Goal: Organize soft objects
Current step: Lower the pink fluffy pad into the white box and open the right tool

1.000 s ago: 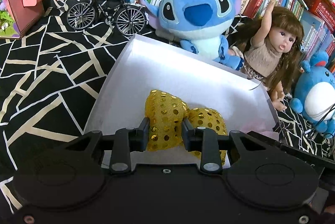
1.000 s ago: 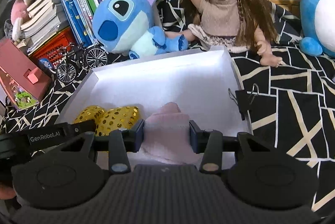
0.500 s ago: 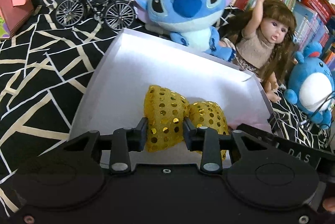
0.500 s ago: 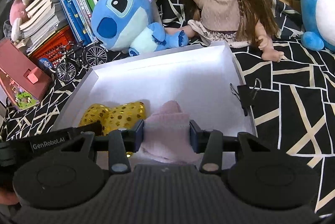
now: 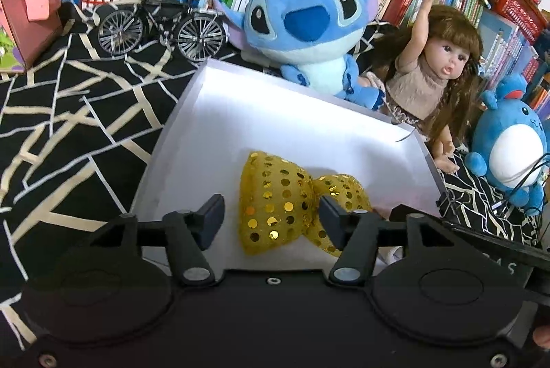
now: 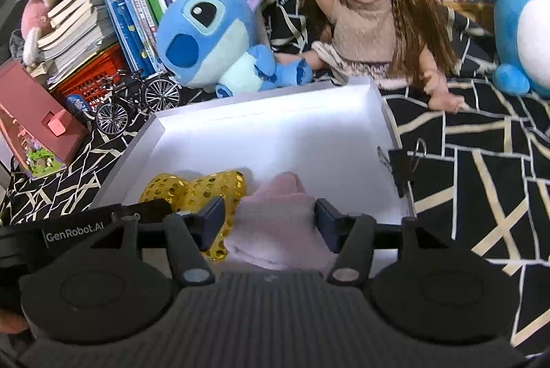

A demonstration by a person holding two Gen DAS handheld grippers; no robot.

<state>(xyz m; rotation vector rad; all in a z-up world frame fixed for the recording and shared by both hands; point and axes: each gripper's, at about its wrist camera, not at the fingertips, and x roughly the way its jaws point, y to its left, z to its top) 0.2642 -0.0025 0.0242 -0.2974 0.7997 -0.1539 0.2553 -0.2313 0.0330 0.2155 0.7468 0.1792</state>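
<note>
Releasing is the step in hand: the left claw [image 5: 271, 218], its jaws just opened and clear of the gold sequinned fabric bow [image 5: 285, 206], leaves it lying near the front edge of the shallow white cardboard box [image 5: 240, 113]. Beside it, the right claw [image 6: 270, 218] has likewise just spread around the pale pink folded cloth [image 6: 278, 223]. Best lift both straight up, so nothing snags.

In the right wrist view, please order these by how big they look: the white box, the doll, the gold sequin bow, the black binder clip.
1. white box
2. doll, clearly smaller in the picture than the box
3. gold sequin bow, partly hidden by a claw finger and closer to the camera, so its look is flattered
4. black binder clip
</note>
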